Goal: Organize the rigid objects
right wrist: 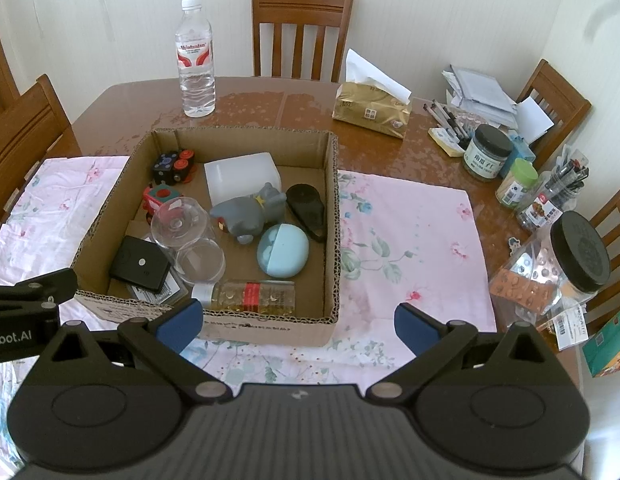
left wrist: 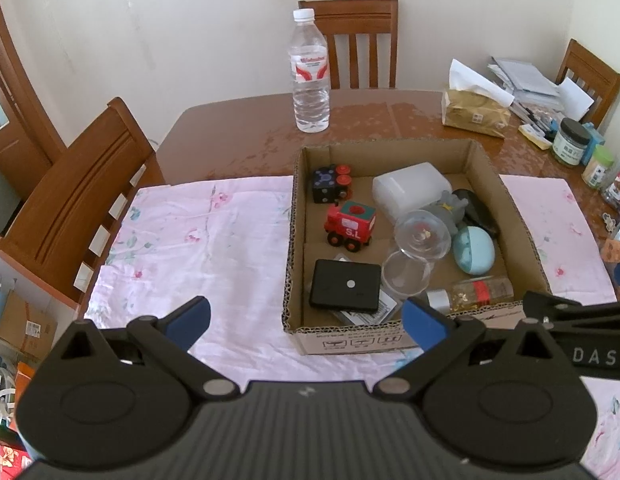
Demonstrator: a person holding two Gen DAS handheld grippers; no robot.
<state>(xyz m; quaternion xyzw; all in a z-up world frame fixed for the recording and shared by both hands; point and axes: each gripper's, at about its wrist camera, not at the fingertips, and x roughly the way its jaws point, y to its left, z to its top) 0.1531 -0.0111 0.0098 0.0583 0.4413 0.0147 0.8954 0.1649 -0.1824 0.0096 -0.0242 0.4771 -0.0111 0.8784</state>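
A shallow cardboard box [left wrist: 296, 216] [right wrist: 333, 216] stands on a pink floral cloth. Inside lie a red toy train [left wrist: 349, 226], a black toy block [left wrist: 329, 184] [right wrist: 172, 168], a black flat case [left wrist: 345, 286] [right wrist: 140, 266], a clear glass [left wrist: 419, 236] [right wrist: 182, 222], a white container [left wrist: 411, 190] [right wrist: 242, 176], a grey toy [right wrist: 250, 210], a light blue round case [left wrist: 473, 250] [right wrist: 282, 252] and a small amber bottle [left wrist: 479, 292] [right wrist: 254, 294]. My left gripper [left wrist: 306, 322] is open and empty before the box's near left corner. My right gripper [right wrist: 298, 326] is open and empty at the near wall.
A water bottle [left wrist: 310, 72] [right wrist: 194, 60] stands behind the box. A gold tissue pack [right wrist: 371, 110], jars [right wrist: 487, 152], pens and papers crowd the table's right side. A black-lidded jar [right wrist: 577, 256] sits at the right edge. Wooden chairs surround the table.
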